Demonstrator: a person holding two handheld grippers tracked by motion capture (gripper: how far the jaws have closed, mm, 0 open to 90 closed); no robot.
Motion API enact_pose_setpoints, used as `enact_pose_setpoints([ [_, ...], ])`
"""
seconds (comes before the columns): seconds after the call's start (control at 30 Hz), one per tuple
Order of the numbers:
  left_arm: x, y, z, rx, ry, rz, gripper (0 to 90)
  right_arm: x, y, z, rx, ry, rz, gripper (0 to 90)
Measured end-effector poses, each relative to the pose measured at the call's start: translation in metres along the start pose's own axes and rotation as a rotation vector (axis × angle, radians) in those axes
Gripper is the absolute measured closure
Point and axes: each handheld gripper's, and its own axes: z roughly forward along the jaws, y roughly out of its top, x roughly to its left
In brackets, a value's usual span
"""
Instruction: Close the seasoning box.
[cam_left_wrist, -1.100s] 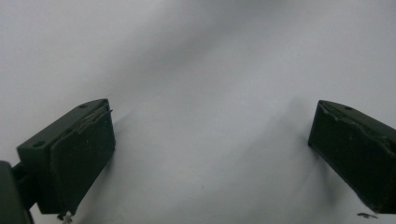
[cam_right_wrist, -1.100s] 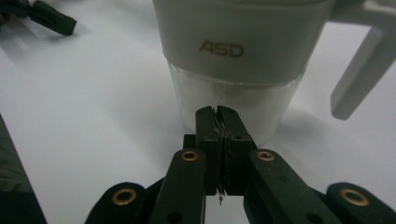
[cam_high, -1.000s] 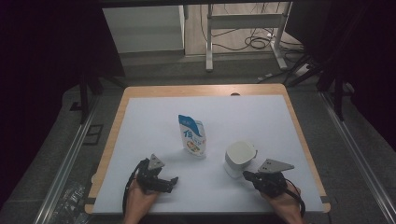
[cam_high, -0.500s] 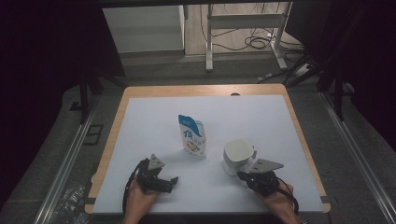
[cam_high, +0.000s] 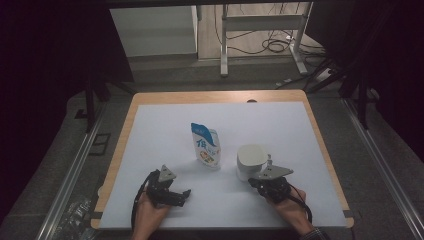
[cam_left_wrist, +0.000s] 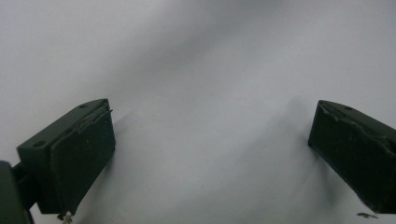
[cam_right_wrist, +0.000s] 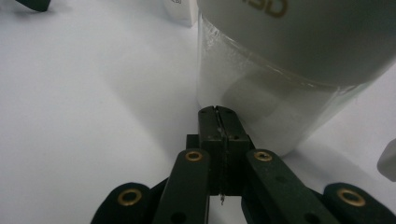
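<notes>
So the right gripper (cam_high: 266, 176) is parked right up against the near side of the jar (cam_high: 251, 161), jaws clamped tight together with nothing between them. In the right gripper view you can see the closed tips (cam_right_wrist: 218, 119) practically at the jar's (cam_right_wrist: 261, 93) clear lower wall, touching or a hair off, I can't tell which. My read: this is the approach/nudge stage, either it's about to push the jar with closed jaws or it has to open up before it can grab anything. If a grab is the plan, the jaws need to spread wide, since that jar is a lot fatter than the tips, and go around the body under the white lid.

The left gripper (cam_high: 176, 193) sits on the near left of the mat (cam_high: 300, 130), jaws spread wide and empty, just bare white mat (cam_left_wrist: 196, 93) between them. Looks idle to me.

Containers: the jar is near right of centre, upright, white lid on, see-through below. Can't make out anything inside; it looks empty or close to it, but the wall is hazy. The pouch (cam_high: 205, 145) stands upright just left of the jar and a bit farther back, not touching it, top closed, so no idea what's in it.
</notes>
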Motion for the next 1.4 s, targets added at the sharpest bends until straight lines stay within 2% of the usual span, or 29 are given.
enact_pose_setpoints([
  [0.4, 0.0, 0.0, 0.0, 0.002, 0.0, 0.002, 0.9, -0.009, 0.008, 0.011, 0.001, -0.033, -0.008, 89.1],
  [0.9, 0.0, 0.0, 0.0, 0.002, 0.0, 0.001, 0.9, -0.023, 0.015, 0.026, 0.005, -0.033, -0.011, 89.1],
  [1.1, 0.0, 0.0, 0.0, 0.002, 0.0, 0.002, 0.9, -0.021, 0.016, 0.024, -0.001, -0.047, -0.005, 88.9],
  [1.2, 0.0, 0.0, 0.0, 0.002, -0.001, 0.002, 0.9, -0.02, 0.017, 0.02, -0.009, -0.034, 0.005, 88.5],
  [1.4, 0.0, 0.0, 0.0, 0.001, 0.0, 0.001, 0.9, -0.016, 0.019, 0.01, -0.018, -0.038, 0.012, 80.2],
])
